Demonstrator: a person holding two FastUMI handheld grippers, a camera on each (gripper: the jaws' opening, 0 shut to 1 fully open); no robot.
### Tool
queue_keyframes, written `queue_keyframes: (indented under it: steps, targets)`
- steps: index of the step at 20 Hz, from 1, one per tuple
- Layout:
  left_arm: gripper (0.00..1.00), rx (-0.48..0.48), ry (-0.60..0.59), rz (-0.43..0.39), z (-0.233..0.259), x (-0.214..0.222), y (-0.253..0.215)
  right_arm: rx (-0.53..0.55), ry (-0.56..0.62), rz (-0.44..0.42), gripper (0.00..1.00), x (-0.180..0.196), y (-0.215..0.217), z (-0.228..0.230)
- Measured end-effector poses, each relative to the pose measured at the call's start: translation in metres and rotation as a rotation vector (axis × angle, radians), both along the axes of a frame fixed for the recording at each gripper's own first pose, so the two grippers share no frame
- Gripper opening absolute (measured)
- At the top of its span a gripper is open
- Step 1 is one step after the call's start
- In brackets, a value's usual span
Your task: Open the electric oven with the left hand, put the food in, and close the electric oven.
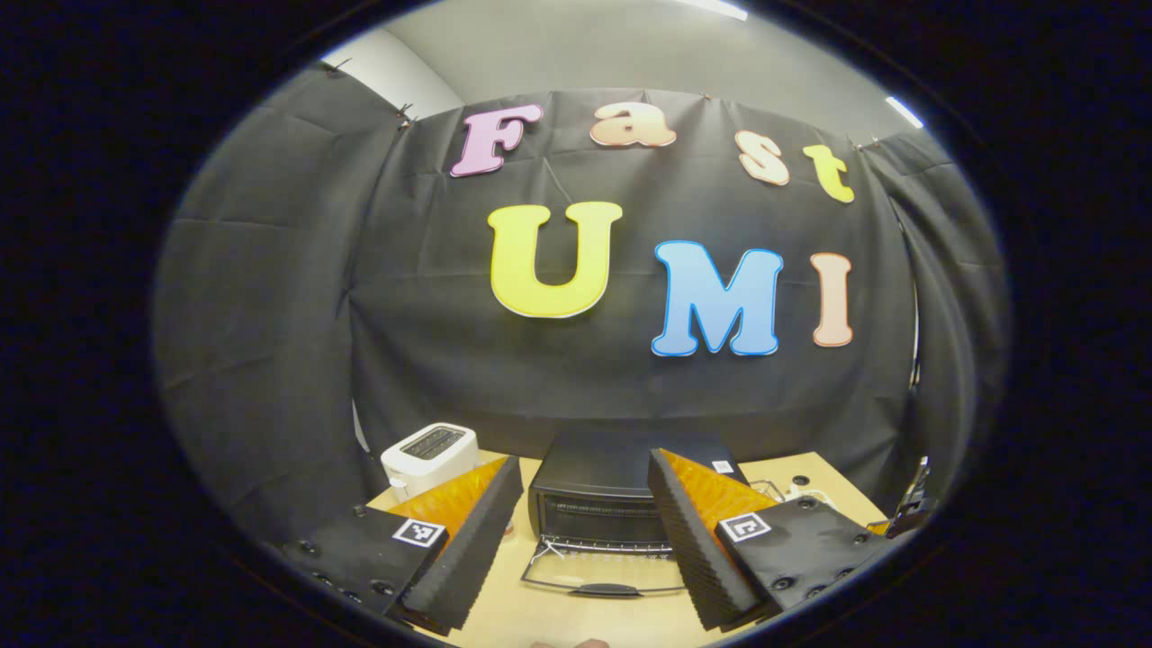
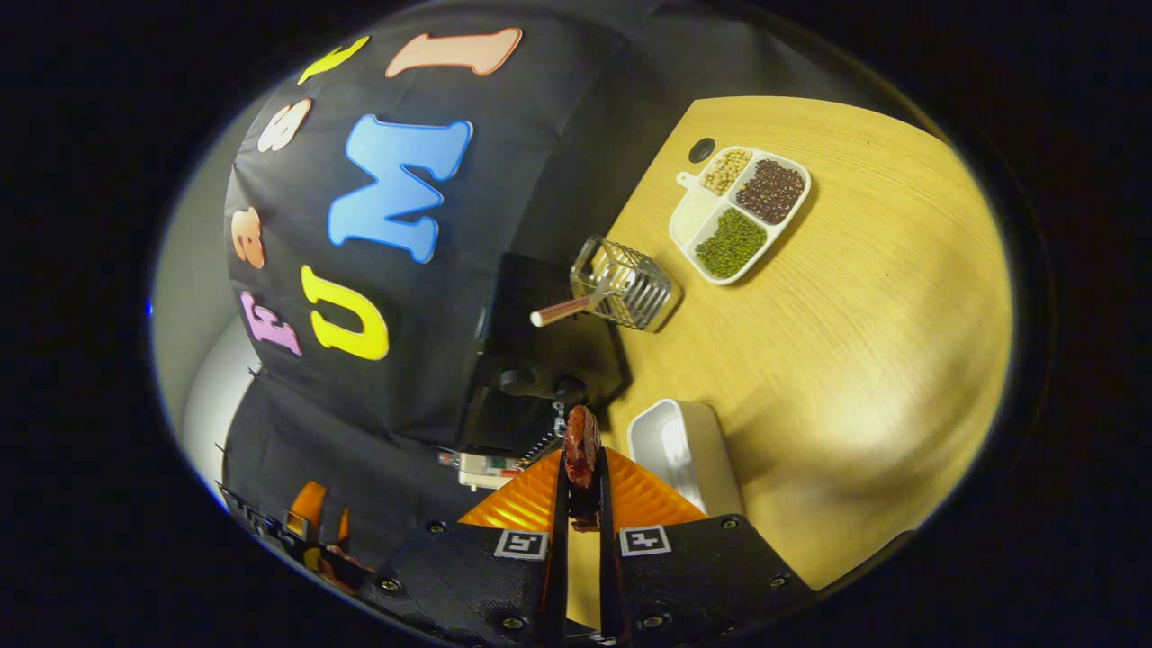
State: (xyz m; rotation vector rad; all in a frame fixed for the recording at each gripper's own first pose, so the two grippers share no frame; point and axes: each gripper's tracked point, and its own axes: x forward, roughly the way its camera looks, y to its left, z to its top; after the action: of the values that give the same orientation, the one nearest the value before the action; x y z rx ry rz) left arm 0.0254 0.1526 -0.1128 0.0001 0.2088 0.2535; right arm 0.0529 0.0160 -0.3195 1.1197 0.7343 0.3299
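- Left gripper (image 1: 585,540): fingers spread wide, holding nothing, hanging back from the oven and pointed straight at it.
- White toaster (image 1: 430,456) sits at the far left of the table (image 1: 810,477), apart from the work.
- Electric oven (image 1: 621,490) stands dead ahead in the left gripper view, door (image 1: 605,571) already dropped flat toward me, handle at the near edge, rack inside showing.
- Right gripper (image 2: 582,468): fingers clamped on the food (image 2: 581,445), a dark reddish piece held edge-on. The right gripper view is rolled on its side; the oven's dark body lies just beyond the food.
- White dish (image 2: 684,450) sits just beside my right fingers; wire basket (image 2: 625,288) and a divided tray of beans (image 2: 740,211) lie farther off.
- Step in hand, as I judge it: carry the food in. Level the right gripper, come in over the lowered door without grazing it, set the piece on the rack, then release.
- Keep the left gripper clear of the opening until the right is out.
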Motion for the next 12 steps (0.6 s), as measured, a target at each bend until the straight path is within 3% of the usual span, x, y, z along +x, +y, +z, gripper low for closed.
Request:
queue_keyframes:
  steps: [6, 9, 10, 12]
  targets:
    - [0.99, -0.055, -0.025, -0.058, 0.004, 0.010, 0.026, 0.134, -0.089, -0.077, 0.15, -0.001, 0.039, 0.064]
    - [0.99, -0.061, -0.044, -0.071, 0.011, 0.009, 0.044, 0.174, -0.133, -0.070, 0.15, 0.002, 0.065, 0.088]
    - [0.95, -0.056, -0.044, -0.078, 0.013, 0.009, 0.048, 0.180, -0.146, -0.064, 0.15, 0.004, 0.075, 0.094]
    - [0.99, -0.048, -0.041, -0.084, 0.012, 0.007, 0.058, 0.192, -0.166, -0.052, 0.15, 0.009, 0.092, 0.103]
